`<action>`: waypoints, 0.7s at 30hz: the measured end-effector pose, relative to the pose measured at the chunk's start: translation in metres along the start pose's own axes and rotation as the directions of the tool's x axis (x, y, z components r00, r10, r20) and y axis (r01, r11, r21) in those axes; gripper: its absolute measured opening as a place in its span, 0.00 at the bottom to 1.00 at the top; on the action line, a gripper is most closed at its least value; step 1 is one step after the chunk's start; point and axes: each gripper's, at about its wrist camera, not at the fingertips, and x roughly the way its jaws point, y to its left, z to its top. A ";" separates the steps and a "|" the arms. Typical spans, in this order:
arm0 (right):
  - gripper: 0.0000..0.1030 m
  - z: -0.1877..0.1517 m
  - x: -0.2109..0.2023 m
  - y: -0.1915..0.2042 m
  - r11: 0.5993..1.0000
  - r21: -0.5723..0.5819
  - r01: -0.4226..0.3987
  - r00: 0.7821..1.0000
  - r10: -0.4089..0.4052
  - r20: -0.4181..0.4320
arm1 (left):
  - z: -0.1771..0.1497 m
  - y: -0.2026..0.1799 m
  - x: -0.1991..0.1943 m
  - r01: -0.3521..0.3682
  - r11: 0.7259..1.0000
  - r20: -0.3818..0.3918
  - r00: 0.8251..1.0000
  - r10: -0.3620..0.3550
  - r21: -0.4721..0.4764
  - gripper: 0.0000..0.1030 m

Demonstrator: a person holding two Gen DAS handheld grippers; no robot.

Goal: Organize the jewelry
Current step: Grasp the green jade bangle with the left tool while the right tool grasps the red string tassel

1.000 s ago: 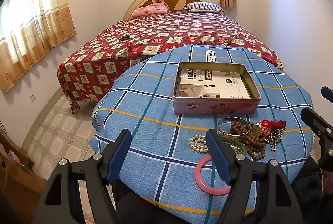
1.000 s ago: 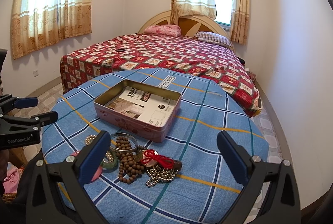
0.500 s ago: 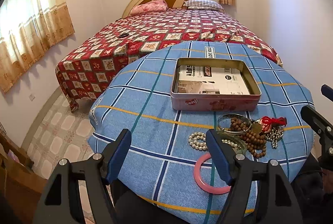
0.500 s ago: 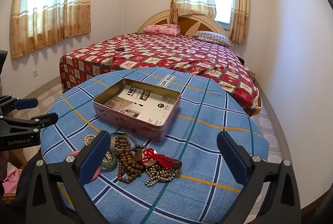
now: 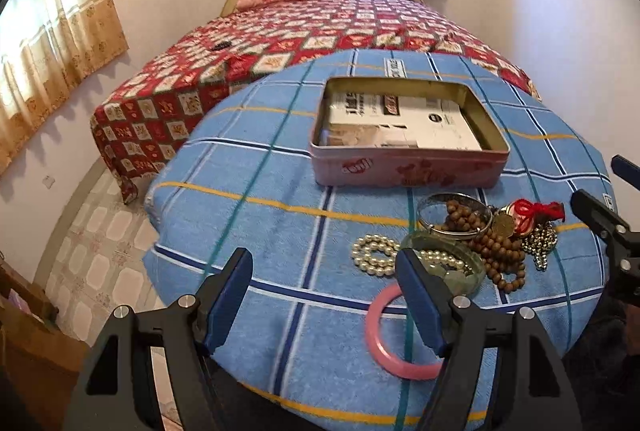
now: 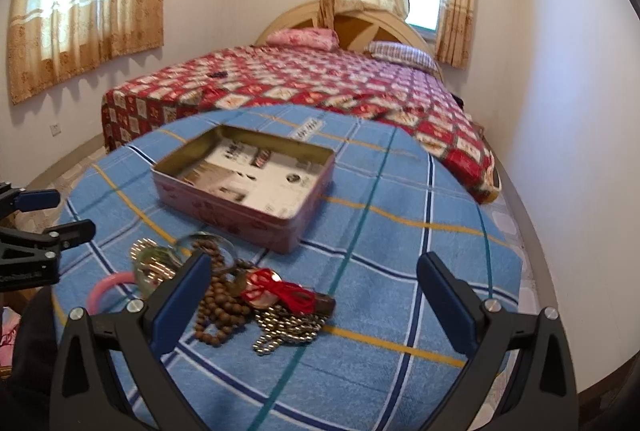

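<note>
With both the left gripper (image 5: 324,295) and right gripper (image 6: 314,293) held spread and empty, the tangled jewelry pile (image 6: 256,295) beside the tin (image 6: 244,191) risked being dragged out together if one strand was snagged.

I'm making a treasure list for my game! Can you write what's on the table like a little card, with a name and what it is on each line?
tin: pink, open, papers inside, no jewelry in it
pink bangle: flat on the cloth, nearest the left gripper
pearls: beside a green glass bangle
wooden beads: heaped, partly through a metal bangle
silver beads: under a red-corded charm
right gripper: open, above the heap
left gripper: open, holds nothing
</note>
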 end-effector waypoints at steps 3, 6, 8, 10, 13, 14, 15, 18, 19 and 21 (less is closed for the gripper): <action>0.99 -0.005 0.009 -0.004 1.000 0.006 0.000 1.000 0.001 -0.030 | 0.000 -0.008 0.008 0.021 1.000 -0.016 1.000 -0.021 0.006 0.72; 0.99 -0.008 0.013 -0.007 1.000 0.017 -0.012 0.999 0.012 -0.048 | 0.001 -0.020 0.015 0.046 0.999 -0.028 0.999 -0.046 0.022 0.72; 0.99 -0.009 0.015 -0.006 1.000 0.016 -0.018 0.998 0.019 -0.052 | 0.002 -0.029 0.022 0.057 0.998 -0.033 0.998 -0.055 0.040 0.71; 0.99 -0.010 0.015 -0.005 1.000 0.013 -0.022 0.998 0.023 -0.052 | 0.002 -0.036 0.028 0.071 0.996 -0.046 0.997 -0.069 0.048 0.63; 0.99 -0.011 0.016 -0.005 1.000 0.009 -0.024 0.999 0.025 -0.048 | 0.002 -0.043 0.038 0.089 0.994 -0.061 0.994 -0.086 0.057 0.48; 0.98 -0.010 0.018 -0.007 1.000 0.009 -0.024 0.999 0.025 -0.045 | 0.002 -0.044 0.042 0.098 0.994 -0.075 0.993 -0.094 0.049 0.39; 0.96 -0.010 0.019 -0.008 1.000 0.010 -0.025 0.999 0.025 -0.046 | 0.001 -0.044 0.043 0.116 0.992 -0.081 0.990 -0.112 0.040 0.34; 0.91 -0.012 0.024 -0.012 0.999 0.021 -0.033 0.998 0.034 -0.057 | 0.000 -0.047 0.042 0.141 0.989 -0.077 0.988 -0.137 0.053 0.18; 0.90 -0.013 0.025 -0.013 0.999 0.025 -0.038 0.997 0.039 -0.064 | 0.000 -0.047 0.041 0.143 0.988 -0.070 0.988 -0.139 0.057 0.11; 0.82 -0.013 0.030 -0.014 0.998 0.027 -0.051 0.996 0.053 -0.075 | 0.001 -0.046 0.038 0.159 0.986 -0.062 0.986 -0.156 0.053 0.08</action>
